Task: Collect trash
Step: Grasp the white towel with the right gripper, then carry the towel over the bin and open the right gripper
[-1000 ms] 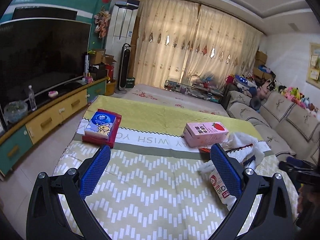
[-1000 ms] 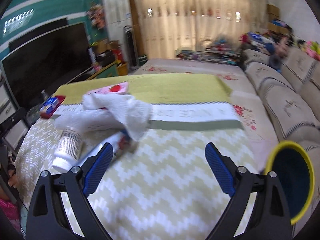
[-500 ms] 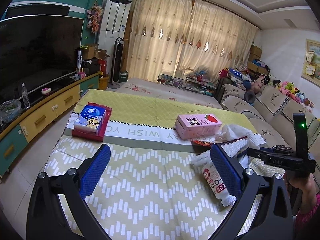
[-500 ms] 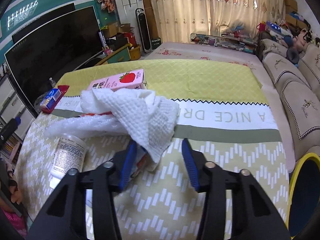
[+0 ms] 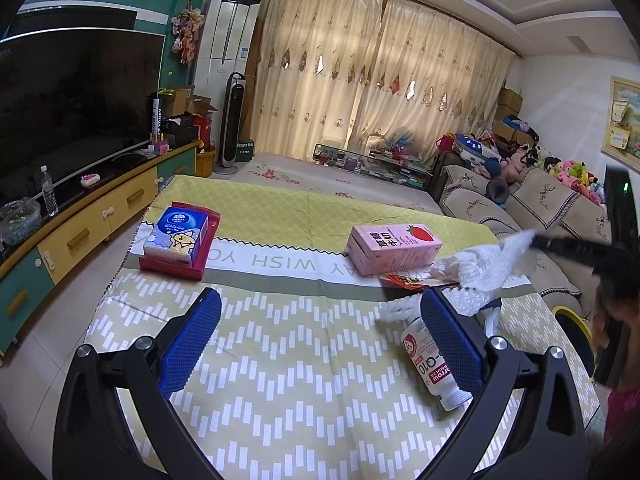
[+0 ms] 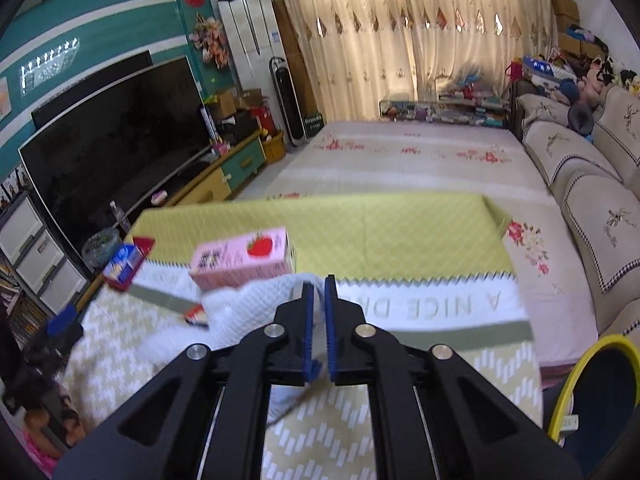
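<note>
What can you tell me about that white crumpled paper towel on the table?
The white paper towel is a crumpled sheet with a dimpled, quilted texture, soft and thin by the look of it. The right tool has just closed on one edge, and that end is drawn up off the table while the rest trails down. It sits beside the pink strawberry carton, over a red wrapper and near a white bottle lying on its side.

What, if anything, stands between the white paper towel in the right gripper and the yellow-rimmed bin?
Nothing visible does. The right gripper is shut on the paper towel, and the bin sits beside the table's right edge, with only bare tablecloth showing between them.
</note>
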